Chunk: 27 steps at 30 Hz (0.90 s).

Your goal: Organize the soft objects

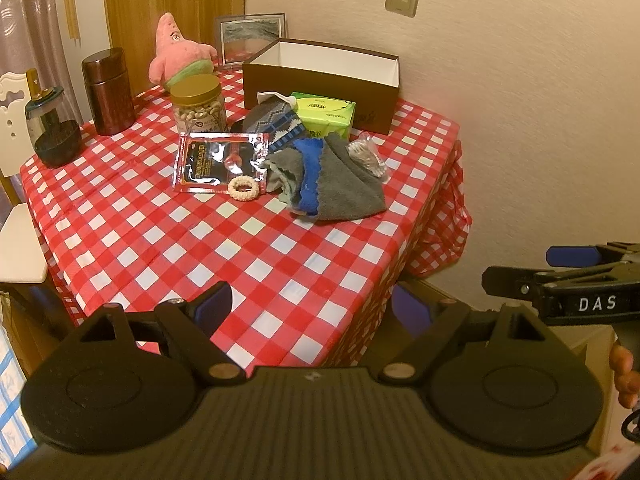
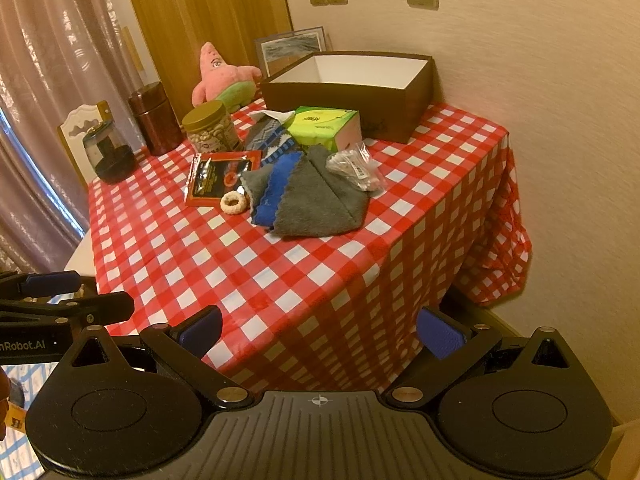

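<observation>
A grey cloth (image 1: 340, 178) (image 2: 316, 196) with a blue one (image 1: 310, 168) (image 2: 276, 188) folded into it lies mid-table. Behind it are a patterned knit piece (image 1: 276, 124) (image 2: 266, 138), a green tissue pack (image 1: 326, 114) (image 2: 324, 126) and a pale hair scrunchie (image 1: 243, 187) (image 2: 235, 202). A pink star plush (image 1: 176, 50) (image 2: 222, 76) sits at the back. An open brown box (image 1: 320, 84) (image 2: 352, 92) stands by the wall. My left gripper (image 1: 312, 304) and right gripper (image 2: 320, 330) hang open at the table's near edge, nothing between the fingers.
On the red-checked tablecloth (image 1: 200, 248) (image 2: 240, 264) stand a nut jar (image 1: 198, 106), a brown canister (image 1: 106, 92), a dark glass jar (image 1: 52, 132), a red foil packet (image 1: 220, 162) and a clear bag (image 2: 356, 168). A framed picture (image 1: 252, 36) leans on the wall. A white chair (image 1: 16, 184) is at left.
</observation>
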{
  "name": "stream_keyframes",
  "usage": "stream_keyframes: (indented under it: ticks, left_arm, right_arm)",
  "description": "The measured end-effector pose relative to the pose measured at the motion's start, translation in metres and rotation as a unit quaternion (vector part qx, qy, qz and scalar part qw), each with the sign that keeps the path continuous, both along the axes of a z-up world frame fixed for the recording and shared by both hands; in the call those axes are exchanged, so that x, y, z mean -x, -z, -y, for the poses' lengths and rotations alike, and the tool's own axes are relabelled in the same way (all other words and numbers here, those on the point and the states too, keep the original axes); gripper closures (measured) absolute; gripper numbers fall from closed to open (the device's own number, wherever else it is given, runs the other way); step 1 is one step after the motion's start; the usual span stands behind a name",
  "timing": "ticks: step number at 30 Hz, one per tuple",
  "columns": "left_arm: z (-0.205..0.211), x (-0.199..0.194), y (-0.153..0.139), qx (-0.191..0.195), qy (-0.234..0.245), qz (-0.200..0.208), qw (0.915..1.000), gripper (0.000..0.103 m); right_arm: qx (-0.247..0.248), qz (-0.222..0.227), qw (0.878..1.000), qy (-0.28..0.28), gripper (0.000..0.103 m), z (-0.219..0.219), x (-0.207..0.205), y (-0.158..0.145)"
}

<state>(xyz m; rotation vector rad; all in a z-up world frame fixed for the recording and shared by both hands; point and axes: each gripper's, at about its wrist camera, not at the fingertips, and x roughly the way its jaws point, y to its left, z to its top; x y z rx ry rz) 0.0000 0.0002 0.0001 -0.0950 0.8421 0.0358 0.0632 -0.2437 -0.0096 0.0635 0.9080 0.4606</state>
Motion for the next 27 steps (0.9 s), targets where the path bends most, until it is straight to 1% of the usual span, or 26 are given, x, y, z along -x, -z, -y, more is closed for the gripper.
stream_keyframes:
  ticks: [27]
  left_arm:
    - [0.0001, 0.0001, 0.0, -0.001, 0.0, 0.001, 1.0, 0.017]
  right_arm:
    - [-0.001, 0.001, 1.0, 0.0, 0.0, -0.0005, -0.0019, -0.0018]
